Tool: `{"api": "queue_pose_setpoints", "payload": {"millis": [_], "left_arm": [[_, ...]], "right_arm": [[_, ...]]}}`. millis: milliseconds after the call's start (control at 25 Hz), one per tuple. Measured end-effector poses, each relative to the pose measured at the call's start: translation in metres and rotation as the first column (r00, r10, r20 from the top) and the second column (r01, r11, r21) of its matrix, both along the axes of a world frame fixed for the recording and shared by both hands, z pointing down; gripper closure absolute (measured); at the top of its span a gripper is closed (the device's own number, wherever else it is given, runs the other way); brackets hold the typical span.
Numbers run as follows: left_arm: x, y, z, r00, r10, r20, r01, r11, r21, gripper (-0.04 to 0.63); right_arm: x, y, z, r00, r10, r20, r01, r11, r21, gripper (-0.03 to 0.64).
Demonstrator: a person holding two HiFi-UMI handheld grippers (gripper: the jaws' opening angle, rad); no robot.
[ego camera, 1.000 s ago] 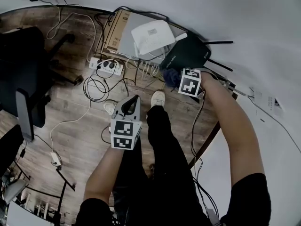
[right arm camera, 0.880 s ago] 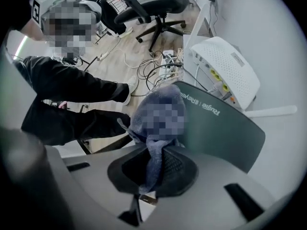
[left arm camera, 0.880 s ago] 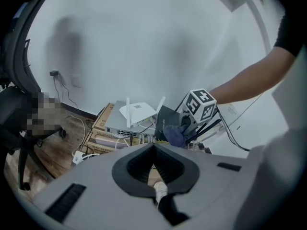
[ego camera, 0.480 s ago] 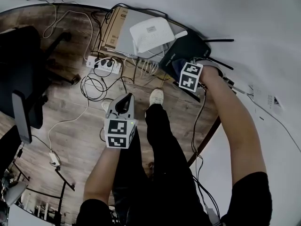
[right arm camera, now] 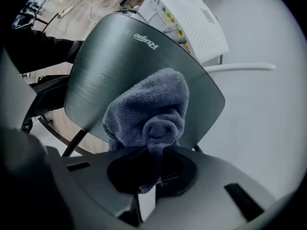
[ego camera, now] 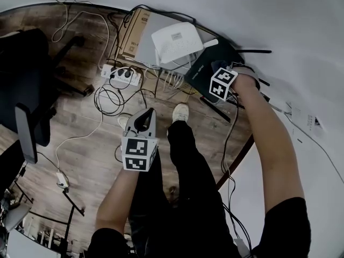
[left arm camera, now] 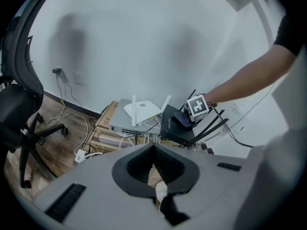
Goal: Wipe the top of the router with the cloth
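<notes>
By the wall point(left arm camera: 144, 42), the dark router point(right arm camera: 120, 66) rests on stacked network gear point(left arm camera: 122, 124). The left gripper point(left arm camera: 154, 150) hangs clear, jaws together and empty, while the right gripper point(right arm camera: 153, 150), jaws clamped on the bunched grey cloth point(right arm camera: 153, 104), presses it to the router's top for wiping.

Blue-grey cloth point(right arm camera: 148, 111), dark green-grey router point(right arm camera: 110, 66), white device point(right arm camera: 192, 20), brown wood-grain floor point(ego camera: 91, 122)
</notes>
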State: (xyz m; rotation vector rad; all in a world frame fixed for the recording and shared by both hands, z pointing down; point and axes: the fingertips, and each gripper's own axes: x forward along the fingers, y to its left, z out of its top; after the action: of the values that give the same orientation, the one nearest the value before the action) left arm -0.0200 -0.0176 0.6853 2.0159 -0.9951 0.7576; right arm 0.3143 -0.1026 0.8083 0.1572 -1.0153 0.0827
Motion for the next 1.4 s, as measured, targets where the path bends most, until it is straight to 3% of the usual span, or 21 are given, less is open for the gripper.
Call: {"api": "queue_pose_setpoints", "payload": {"millis": [160, 360, 720, 1000, 1400], "left_arm": [[-0.002, -0.004, 0.002, 1.000, -0.018, 0.007, 0.018, 1.000, -0.005, 0.601], [-0.001, -0.010, 0.006, 0.999, -0.038, 0.007, 0.038, 0.999, -0.008, 0.601], [0.011, -0.008, 0.013, 1.000, -0.017, -0.009, 0.017, 0.999, -0.034, 0.601], [0.009, -0.014, 0.021, 0.998, -0.051, -0.035, 0.049, 0.997, -0.055, 0.601], [-0.011, -0.016, 0.035, 0.995, -0.092, -0.030, 0.089, 0.993, -0.071, 0.601]], "right_arm": [[0.007, -0.009, 0.001, 0.998, 0.045, -0.031, -0.045, 0.999, -0.002, 0.604], [0.022, -0.028, 0.003, 0.996, -0.047, -0.078, 0.051, 0.998, 0.042, 0.604], [0.030, -0.051, 0.004, 0.987, -0.120, -0.104, 0.133, 0.982, 0.134, 0.604], [0.007, -0.080, 0.001, 0.987, -0.156, -0.042, 0.161, 0.931, 0.328, 0.604], [-0.047, -0.087, -0.002, 0.956, -0.285, 0.069, 0.239, 0.893, 0.381, 0.604]]}}
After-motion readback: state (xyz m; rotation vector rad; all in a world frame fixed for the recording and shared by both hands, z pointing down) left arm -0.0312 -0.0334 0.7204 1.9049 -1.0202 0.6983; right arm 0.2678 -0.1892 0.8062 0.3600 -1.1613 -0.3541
